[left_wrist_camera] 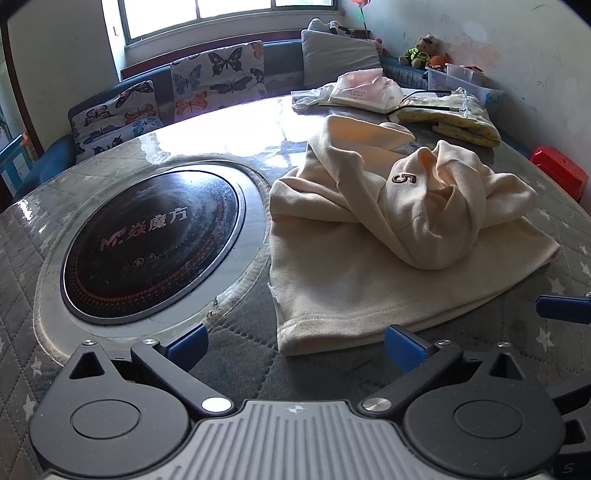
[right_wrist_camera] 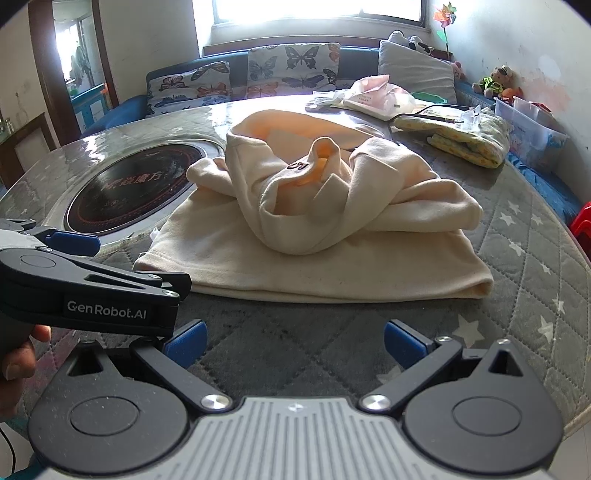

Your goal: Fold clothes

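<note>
Left gripper (left_wrist_camera: 295, 345): blue-padded jaws spread wide, nothing between them, held just short of the garment's near hem, above the quilted cover.
Right gripper (right_wrist_camera: 295, 341): jaws likewise spread, empty, poised over bare quilting, near the garment's front edge but apart from it. The left gripper's black body, lettered "GenRobot.AI", shows at the left of this view, with a hand (right_wrist_camera: 16, 363) behind it.
Table cover (right_wrist_camera: 524, 266): grey quilted fabric with white stars, under a clear glossy sheet.
Cream garment (left_wrist_camera: 369, 266): lies on the cover just right of the cooktop. Lower layer flat, hem toward the grippers; upper part heaped and twisted in loose folds on top. A dark numeral "5" (left_wrist_camera: 403, 178) sits on the bunched portion.
Induction cooktop (left_wrist_camera: 155, 243): round, black, set into the table left of the garment, with a pale ring around it; Chinese lettering on its face.
Yellow patterned cloth (left_wrist_camera: 467, 122): folded, beyond the garment at far right, a black cable lying across it.
Plastic-wrapped packets (left_wrist_camera: 364, 92): pink and white, at the table's far edge.
Bench seat: blue, behind the table, with butterfly cushions (left_wrist_camera: 218, 75) and a grey cushion (left_wrist_camera: 338, 55).
Storage box (left_wrist_camera: 461, 79): clear plastic, far right by the wall, with a teddy bear (left_wrist_camera: 421, 50) beside it.
Window (left_wrist_camera: 236, 11): bright, above the bench.
</note>
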{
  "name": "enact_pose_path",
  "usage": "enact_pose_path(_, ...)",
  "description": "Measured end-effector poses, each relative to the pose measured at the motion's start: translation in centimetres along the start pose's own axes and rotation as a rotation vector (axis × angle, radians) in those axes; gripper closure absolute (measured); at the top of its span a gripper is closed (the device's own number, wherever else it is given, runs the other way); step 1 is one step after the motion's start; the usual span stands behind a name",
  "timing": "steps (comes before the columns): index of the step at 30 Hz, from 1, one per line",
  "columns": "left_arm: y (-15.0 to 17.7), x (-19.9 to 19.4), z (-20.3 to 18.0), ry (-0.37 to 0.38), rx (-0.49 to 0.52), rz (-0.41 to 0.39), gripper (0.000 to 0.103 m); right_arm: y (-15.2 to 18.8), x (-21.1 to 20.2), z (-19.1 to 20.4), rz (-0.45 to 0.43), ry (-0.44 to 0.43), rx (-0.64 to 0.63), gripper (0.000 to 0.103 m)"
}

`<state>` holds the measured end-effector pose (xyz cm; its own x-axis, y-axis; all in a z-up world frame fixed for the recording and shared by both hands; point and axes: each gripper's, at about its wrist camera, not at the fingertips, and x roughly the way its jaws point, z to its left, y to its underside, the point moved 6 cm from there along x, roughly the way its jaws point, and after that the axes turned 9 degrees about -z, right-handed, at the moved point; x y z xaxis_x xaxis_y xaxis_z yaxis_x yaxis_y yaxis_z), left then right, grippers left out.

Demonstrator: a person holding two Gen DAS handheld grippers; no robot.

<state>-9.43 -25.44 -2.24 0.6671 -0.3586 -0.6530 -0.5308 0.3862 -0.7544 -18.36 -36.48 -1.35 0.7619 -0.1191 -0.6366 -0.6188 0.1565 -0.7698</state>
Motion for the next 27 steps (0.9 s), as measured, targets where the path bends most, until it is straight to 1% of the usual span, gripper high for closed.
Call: enact_pose_path(27,-1.8,1.7,0.0,0.003,-0.008,0.03,0.0,-1.7,1.5,-0.7,0.012,-0.005,0.012,0.0)
